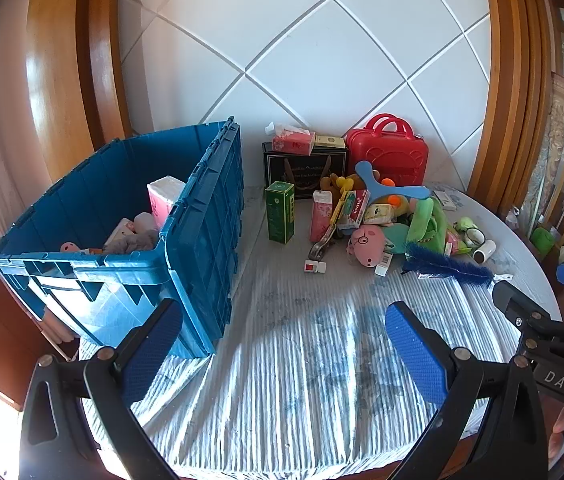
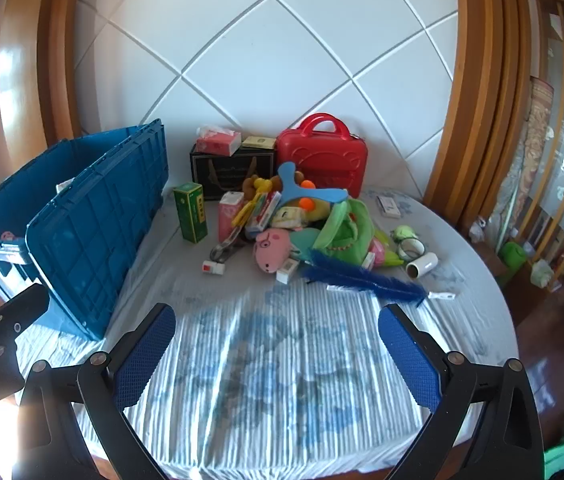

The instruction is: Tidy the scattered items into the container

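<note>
A blue crate (image 1: pixel 202 216) stands at the left of the table and holds a pink tissue pack (image 1: pixel 164 196) and soft toys; it also shows in the right wrist view (image 2: pixel 94 220). A pile of scattered items lies right of it: a green box (image 1: pixel 280 212), a pink pig plush (image 1: pixel 366 246), a green bag (image 1: pixel 428 224), a blue brush (image 1: pixel 448 266) and a blue boomerang (image 1: pixel 386 188). My left gripper (image 1: pixel 282 348) is open and empty above the cloth in front of the crate. My right gripper (image 2: pixel 278 354) is open and empty in front of the pile.
A red case (image 1: pixel 388 152), a black gift bag (image 1: pixel 302 170) and a tissue box (image 1: pixel 294 140) stand against the white padded wall. A white roll (image 2: pixel 422 265) lies near the round table's right edge. The table wears a striped cloth (image 2: pixel 282 380).
</note>
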`<action>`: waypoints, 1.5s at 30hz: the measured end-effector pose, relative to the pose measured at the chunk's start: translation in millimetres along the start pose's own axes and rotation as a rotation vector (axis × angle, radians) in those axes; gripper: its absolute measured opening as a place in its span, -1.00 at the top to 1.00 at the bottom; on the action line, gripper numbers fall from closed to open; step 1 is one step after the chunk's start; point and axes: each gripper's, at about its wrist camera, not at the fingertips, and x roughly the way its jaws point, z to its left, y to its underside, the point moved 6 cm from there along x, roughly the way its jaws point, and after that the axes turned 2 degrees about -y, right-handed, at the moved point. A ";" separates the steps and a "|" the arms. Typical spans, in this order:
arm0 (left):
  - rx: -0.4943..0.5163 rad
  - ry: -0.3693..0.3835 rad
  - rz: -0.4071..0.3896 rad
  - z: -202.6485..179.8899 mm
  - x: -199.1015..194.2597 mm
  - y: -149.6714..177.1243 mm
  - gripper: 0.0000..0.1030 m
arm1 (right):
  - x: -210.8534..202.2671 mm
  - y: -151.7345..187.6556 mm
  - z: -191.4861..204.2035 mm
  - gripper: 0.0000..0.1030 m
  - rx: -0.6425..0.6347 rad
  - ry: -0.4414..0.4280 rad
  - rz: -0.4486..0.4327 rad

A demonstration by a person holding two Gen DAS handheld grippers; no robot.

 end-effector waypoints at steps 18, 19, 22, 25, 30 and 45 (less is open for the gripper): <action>0.025 0.042 0.000 5.9 10.0 -5.0 -1.00 | 2.8 -0.2 3.7 -0.99 0.017 0.035 0.012; 0.027 0.043 -0.001 5.9 10.5 -5.3 -1.00 | 3.4 -0.5 4.2 -0.99 0.019 0.037 0.012; 0.035 0.051 0.000 7.8 15.1 -7.4 -1.00 | 6.7 -2.6 6.0 -0.99 0.026 0.044 0.015; 0.044 0.060 -0.001 9.1 19.8 -8.9 -1.00 | 10.1 -4.0 8.1 -0.99 0.034 0.052 0.017; 0.059 0.089 -0.007 8.9 30.2 -12.9 -1.00 | 16.2 -5.9 10.9 -0.99 0.053 0.065 0.013; 0.059 0.109 0.108 -56.4 134.2 -10.7 -1.00 | 100.3 11.8 -76.2 -0.99 0.128 0.111 0.127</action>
